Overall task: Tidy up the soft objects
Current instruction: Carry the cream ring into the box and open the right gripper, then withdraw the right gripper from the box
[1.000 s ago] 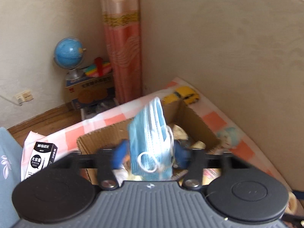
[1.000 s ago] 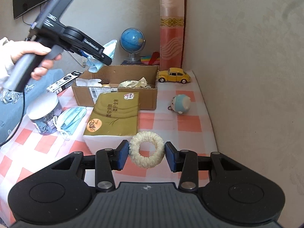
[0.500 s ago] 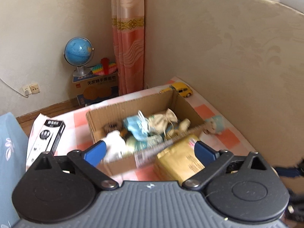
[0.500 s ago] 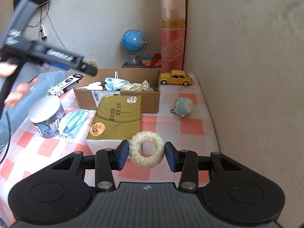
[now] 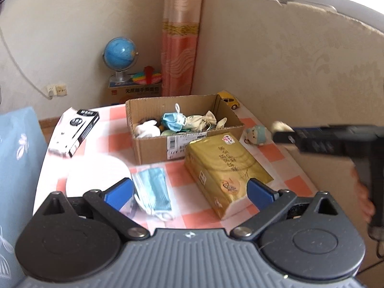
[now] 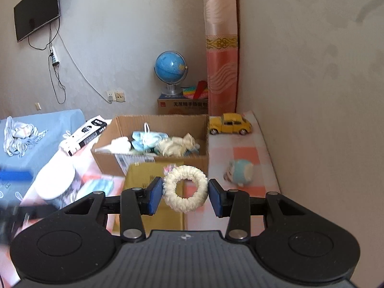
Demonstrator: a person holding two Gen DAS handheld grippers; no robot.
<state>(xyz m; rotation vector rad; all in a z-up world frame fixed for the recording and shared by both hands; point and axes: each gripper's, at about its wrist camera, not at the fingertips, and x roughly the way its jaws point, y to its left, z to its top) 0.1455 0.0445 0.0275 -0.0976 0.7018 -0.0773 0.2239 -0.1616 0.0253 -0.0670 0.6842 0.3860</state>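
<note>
Cream fluffy scrunchie [image 6: 185, 188], pinched in our right gripper [image 6: 184, 195], hangs near of the open cardboard box [image 6: 153, 159]; our left gripper [image 5: 189, 190] gapes empty over a blue face mask [image 5: 153, 190].

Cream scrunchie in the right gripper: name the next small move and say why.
Probably carry the scrunchie forward over the cardboard box and release. The right gripper is shut on it, and the box ahead already holds a mask and other soft things.
</note>
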